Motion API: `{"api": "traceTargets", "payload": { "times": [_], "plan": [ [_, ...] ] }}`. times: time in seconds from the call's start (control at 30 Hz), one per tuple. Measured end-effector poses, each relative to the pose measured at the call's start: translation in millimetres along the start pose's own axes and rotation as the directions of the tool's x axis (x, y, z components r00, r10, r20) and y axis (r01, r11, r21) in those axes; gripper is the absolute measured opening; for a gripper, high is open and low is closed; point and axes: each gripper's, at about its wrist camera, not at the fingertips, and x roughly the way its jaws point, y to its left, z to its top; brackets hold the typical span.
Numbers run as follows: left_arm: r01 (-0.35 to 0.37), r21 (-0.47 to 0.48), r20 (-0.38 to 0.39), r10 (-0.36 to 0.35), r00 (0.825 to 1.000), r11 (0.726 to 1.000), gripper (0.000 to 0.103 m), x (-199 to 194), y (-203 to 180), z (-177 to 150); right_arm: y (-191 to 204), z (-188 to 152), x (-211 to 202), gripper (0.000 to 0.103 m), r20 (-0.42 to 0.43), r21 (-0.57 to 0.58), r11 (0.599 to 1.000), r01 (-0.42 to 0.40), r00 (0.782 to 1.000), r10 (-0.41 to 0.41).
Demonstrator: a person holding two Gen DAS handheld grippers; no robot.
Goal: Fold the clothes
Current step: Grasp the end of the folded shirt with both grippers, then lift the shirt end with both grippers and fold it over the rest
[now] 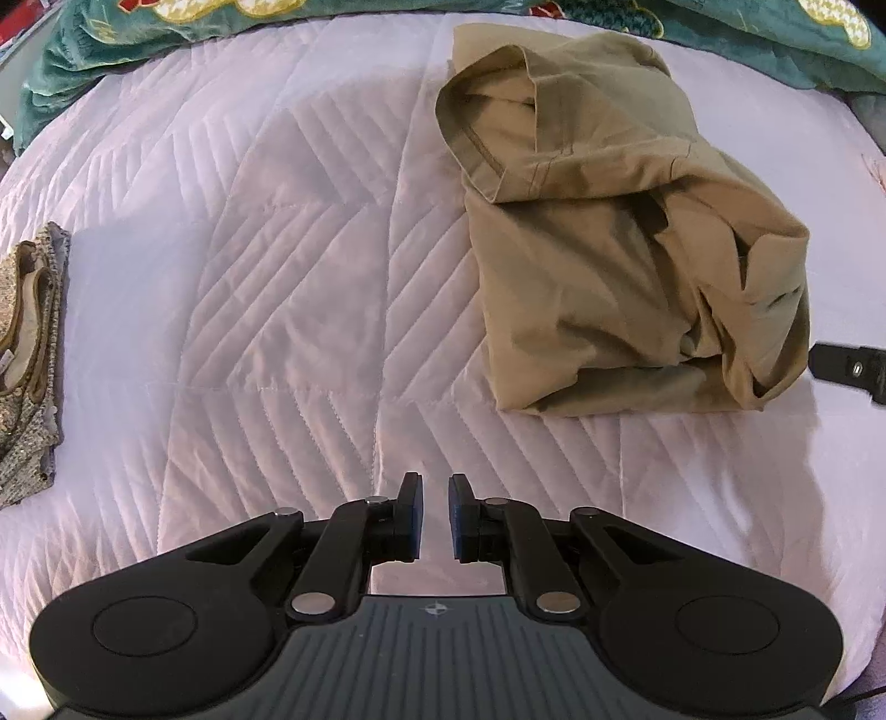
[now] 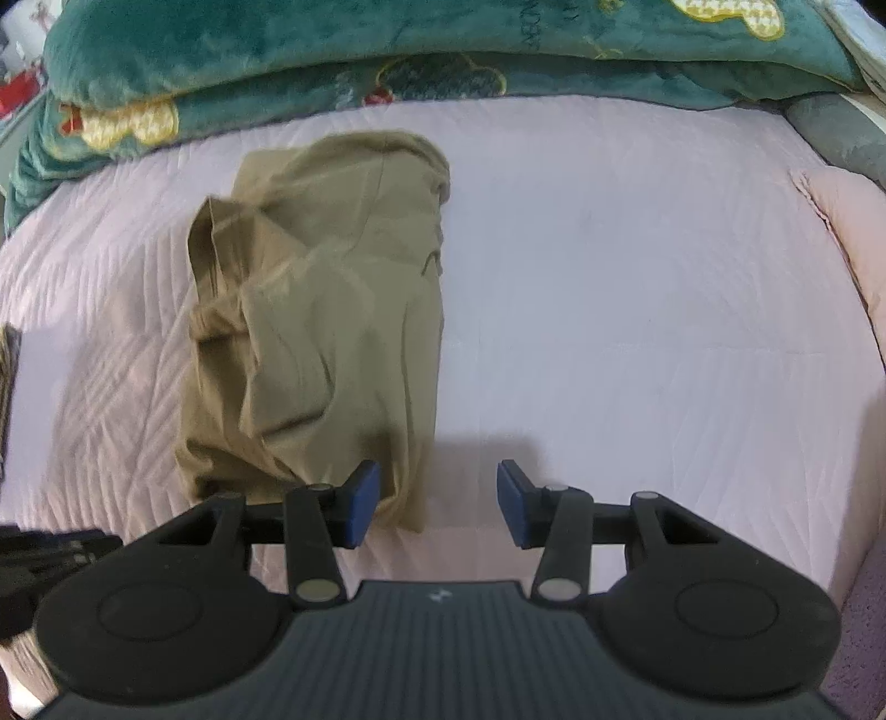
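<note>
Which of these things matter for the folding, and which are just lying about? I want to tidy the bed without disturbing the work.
For the job:
- khaki garment, loosely folded
- left gripper
- right gripper
- pink quilt, the work surface

Lying about:
- teal blanket
- speckled clothing at the quilt's edge

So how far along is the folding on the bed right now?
Done: the tan garment lies folded into a rough bundle on the pink quilt. In hand: nothing; the left gripper and right gripper are both empty, the right one nearest the bundle. Left: possibly tidying that bundle; a knit garment lies aside.
</note>
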Motion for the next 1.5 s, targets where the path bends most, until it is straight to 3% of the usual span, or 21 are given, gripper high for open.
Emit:
{"api": "traceTargets", "payload": {
  "times": [0.17, 0.4, 0.73, 0.77, 0.9, 0.97, 1.5],
  "plan": [
    [0.061, 0.003, 0.027, -0.061, 0.998, 0.998, 0.023, 11.4, -2.5, 4.2, 6.8, -11.2, 8.2, 0.05, -0.007, -0.06, 0.998, -0.027, 1.0, 0.026],
    [0.055, 0.031, 0.055, -0.057, 0.997, 0.998, 0.031, 26.4, -12.6, 30.4, 17.6, -11.9, 19.8, 0.056, -0.007, -0.114, 0.989, -0.095, 0.996, 0.094],
    [0.056, 0.047, 0.014, -0.057, 0.998, 0.997, 0.033, 51.3, -26.5, 51.2, 28.3, -1.0, 46.2, 0.055, -0.04, -0.151, 0.984, -0.09, 0.996, 0.085],
    [0.053, 0.054, 0.013, -0.054, 0.998, 0.997, 0.029, 52.4, -27.8, 52.6, 28.2, -0.7, 47.8, 0.054, -0.042, -0.15, 0.984, -0.093, 0.995, 0.088],
    [0.064, 0.069, 0.018, -0.066, 0.998, 0.996, 0.012, 52.1, -31.0, 56.6, 22.5, 0.8, 55.6, 0.021, -0.068, -0.124, 0.985, -0.119, 0.991, 0.111],
    [0.071, 0.07, 0.022, -0.073, 0.997, 0.995, 0.006, 51.1, -31.6, 56.8, 20.8, 0.8, 55.4, 0.015, -0.063, -0.123, 0.985, -0.122, 0.991, 0.115],
    [0.083, 0.072, 0.032, -0.086, 0.996, 0.994, 0.002, 38.1, -29.1, 41.2, 14.9, -6.7, 42.4, 0.009, -0.03, -0.106, 0.987, -0.118, 0.993, 0.115]
  ]
}}
